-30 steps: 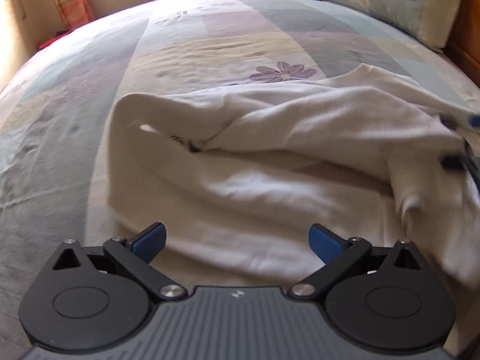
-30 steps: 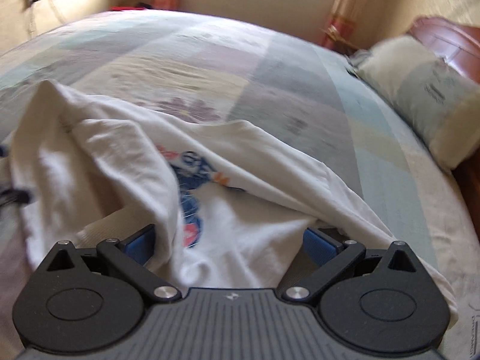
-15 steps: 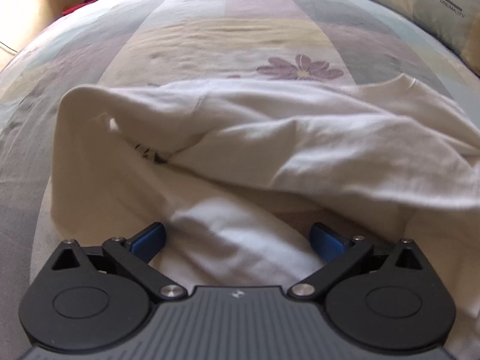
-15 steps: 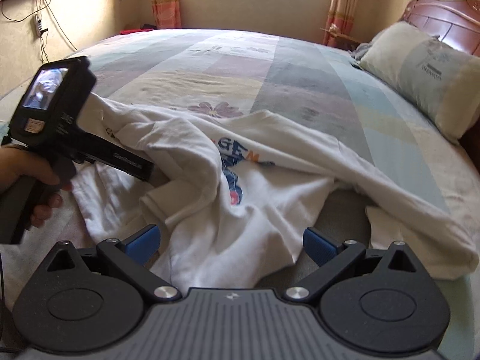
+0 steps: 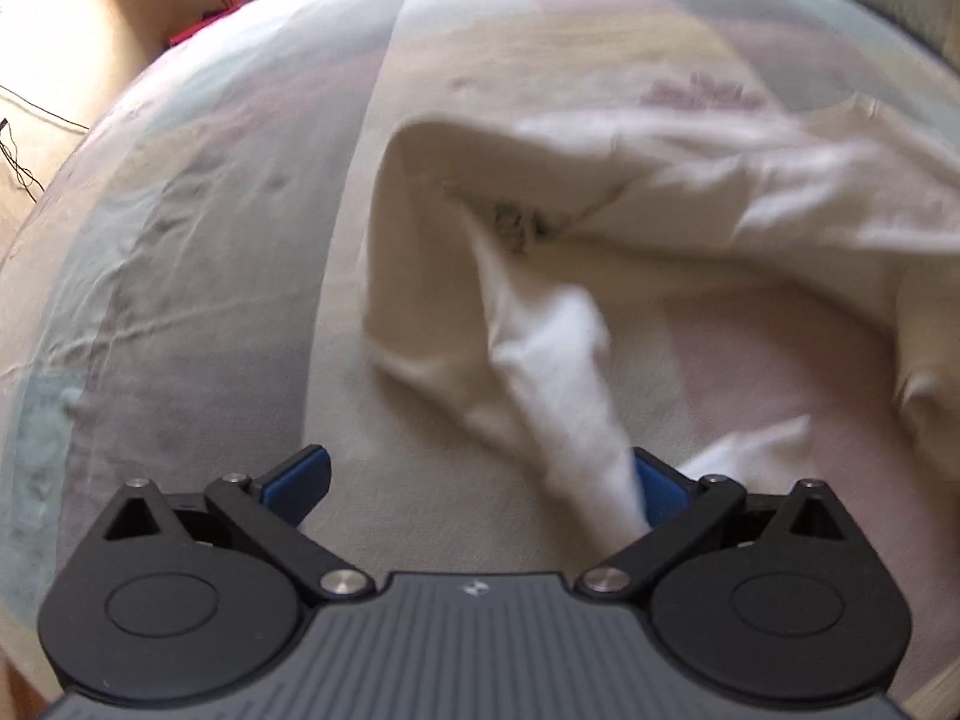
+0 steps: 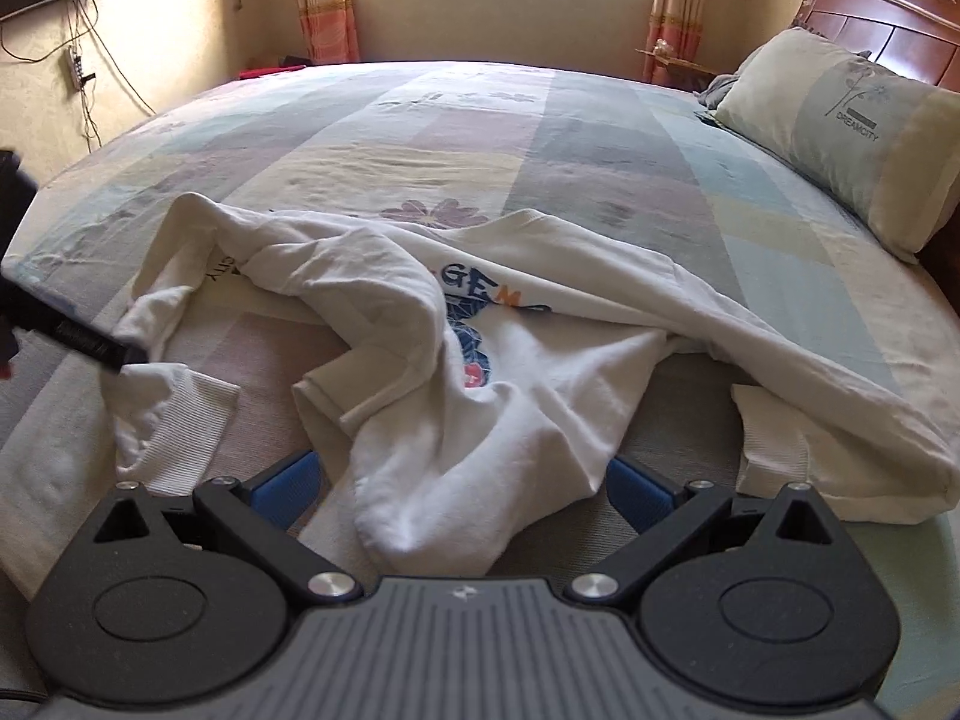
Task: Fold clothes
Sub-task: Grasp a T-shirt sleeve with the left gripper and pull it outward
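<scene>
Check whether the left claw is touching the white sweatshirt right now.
Touching. In the left wrist view, a strip of the white sweatshirt runs down against the right blue pad of the open left claw and into its gap.

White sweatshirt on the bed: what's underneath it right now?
Under the crumpled sweatshirt only the patchwork bedspread shows, bare around it and in the gap between its folds. Anything beneath the bunched middle is covered, so I cannot tell.
</scene>
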Motion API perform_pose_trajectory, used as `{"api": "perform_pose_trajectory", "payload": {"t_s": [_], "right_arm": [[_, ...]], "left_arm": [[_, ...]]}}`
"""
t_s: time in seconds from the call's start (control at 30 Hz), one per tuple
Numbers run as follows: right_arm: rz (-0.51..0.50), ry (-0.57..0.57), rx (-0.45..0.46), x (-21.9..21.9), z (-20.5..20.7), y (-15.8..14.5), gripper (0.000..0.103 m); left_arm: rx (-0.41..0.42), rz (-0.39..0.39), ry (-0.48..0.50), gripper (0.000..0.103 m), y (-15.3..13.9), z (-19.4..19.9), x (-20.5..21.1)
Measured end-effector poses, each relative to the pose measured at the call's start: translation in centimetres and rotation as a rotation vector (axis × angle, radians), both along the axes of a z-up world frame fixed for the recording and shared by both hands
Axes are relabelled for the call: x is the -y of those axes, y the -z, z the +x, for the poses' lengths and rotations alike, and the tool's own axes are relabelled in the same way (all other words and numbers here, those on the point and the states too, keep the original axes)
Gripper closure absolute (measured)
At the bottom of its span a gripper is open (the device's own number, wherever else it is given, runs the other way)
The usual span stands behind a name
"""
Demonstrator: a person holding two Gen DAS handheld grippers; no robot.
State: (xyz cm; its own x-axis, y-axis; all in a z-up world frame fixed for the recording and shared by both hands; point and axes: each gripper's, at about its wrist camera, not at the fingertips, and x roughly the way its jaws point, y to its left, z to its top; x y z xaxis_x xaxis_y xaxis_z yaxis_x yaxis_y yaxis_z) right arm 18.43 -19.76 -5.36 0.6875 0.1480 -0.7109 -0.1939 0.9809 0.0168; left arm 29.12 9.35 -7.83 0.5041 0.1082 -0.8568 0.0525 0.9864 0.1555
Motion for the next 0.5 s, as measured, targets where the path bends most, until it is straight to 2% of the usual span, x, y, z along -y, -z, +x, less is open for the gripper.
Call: {"api": "perform_pose_trajectory", "payload": {"t_s": [0.07,0.1,0.17,0.3,0.43,0.5], "right_arm": [[-0.006,-0.001,0.002,-0.1,-0.2,-0.1,0.000],[-0.011,-0.002,0.004,-0.2,-0.3,-0.2,0.000],[-0.019,0.004,0.011,0.0,-0.6,-0.5,0.000],[-0.045,0.011,0.036,0.4,-1.1,-1.1,0.000],[-0.054,0.016,0.038,0.4,-0.7,-0.9,0.000],[-0.042,0.010,0.039,0.3,-0.7,-0.9,0.000]], "left_arm": [[0.015,-0.037,-0.012,0.001,0.3,0.9,0.9],[0.014,-0.028,-0.014,0.001,0.8,1.3,1.5],[-0.020,0.054,-0.028,0.001,2.2,2.0,2.4],[-0.001,0.104,-0.035,0.000,2.3,1.0,1.6],[-0.003,0.237,-0.064,0.000,1.7,0.0,-0.9],[0.003,0.329,-0.072,0.000,1.5,-0.3,-2.2]]}}
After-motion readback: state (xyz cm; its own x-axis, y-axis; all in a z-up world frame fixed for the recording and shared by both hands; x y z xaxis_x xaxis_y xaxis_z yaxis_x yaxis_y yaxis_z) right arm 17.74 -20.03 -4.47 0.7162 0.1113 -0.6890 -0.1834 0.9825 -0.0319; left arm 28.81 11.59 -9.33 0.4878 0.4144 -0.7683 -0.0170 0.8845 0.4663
